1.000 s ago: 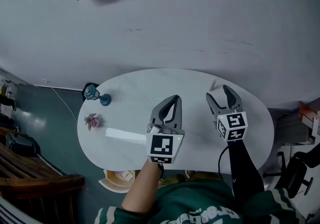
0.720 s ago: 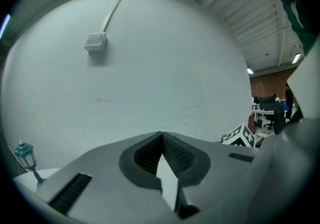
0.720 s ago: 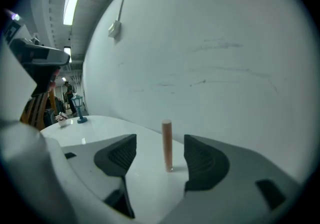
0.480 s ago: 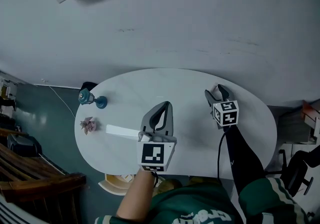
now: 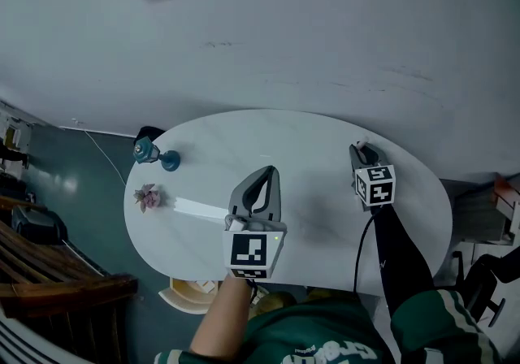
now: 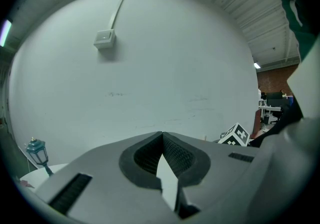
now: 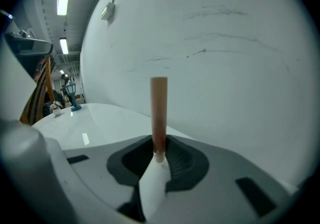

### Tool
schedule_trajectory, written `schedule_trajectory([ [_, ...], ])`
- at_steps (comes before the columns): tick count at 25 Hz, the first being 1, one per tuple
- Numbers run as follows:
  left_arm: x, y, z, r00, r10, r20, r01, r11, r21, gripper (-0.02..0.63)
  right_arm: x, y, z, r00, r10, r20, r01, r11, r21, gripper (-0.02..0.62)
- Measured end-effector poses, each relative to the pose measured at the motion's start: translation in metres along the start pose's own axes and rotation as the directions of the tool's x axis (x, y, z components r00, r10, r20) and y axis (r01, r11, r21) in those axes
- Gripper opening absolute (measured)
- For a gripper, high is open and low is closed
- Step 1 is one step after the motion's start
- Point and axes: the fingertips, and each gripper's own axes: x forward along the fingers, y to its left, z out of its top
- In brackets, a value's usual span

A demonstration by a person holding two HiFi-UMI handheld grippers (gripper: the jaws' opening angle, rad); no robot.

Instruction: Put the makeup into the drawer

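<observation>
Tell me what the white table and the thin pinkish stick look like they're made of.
The table: smooth, glossy white top, probably laminate or lacquered board; it shows a bright reflection of light. The stick: matte pinkish-brown, even in colour with a flat end, perhaps plastic or coated wood; the look leaves that open.

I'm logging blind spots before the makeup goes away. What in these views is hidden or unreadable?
- Drawer: shows in no view.
- White strip, head view: its right end disappears behind the left gripper; what it is stays unclear.
- Pinkish stick, right gripper view: the right gripper, whose jaws have just closed onto it, hides its lower end; its kind is unreadable.
- Cream object, head view: mostly hidden under the table.
</observation>
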Motion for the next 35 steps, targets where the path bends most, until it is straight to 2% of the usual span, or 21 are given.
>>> schedule_trajectory([
  [5,-0.005,-0.002,0.008,1.0,0.014,0.027,-0.013,1.0,-0.007,0.0,-0.024,0.011,0.028,0.999,0.028,0.044,-0.027,0.999,-0.033,0.078],
  [10,-0.016,-0.007,0.018,0.999,0.013,0.05,-0.012,1.0,-0.02,0.0,-0.059,0.034,0.061,0.995,0.057,0.082,-0.048,0.993,-0.112,0.078],
  [20,-0.046,-0.007,0.033,0.995,0.044,0.088,-0.042,0.999,-0.027,0.0,-0.135,0.087,0.12,0.977,0.113,0.183,-0.081,0.981,-0.174,0.078],
  [25,-0.055,0.002,0.041,0.992,0.068,0.109,-0.066,0.998,-0.022,0.0,-0.157,0.105,0.143,0.962,0.132,0.237,-0.092,0.981,-0.173,0.078],
  [30,-0.069,0.008,0.039,0.988,0.103,0.117,-0.101,0.995,-0.029,0.0,-0.163,0.121,0.144,0.957,0.166,0.237,-0.119,0.972,-0.201,0.078],
  [35,-0.095,0.03,0.034,0.98,0.158,0.123,-0.154,0.987,-0.039,0.0,-0.158,0.152,0.144,0.949,0.214,0.232,-0.16,0.96,-0.23,0.078],
])
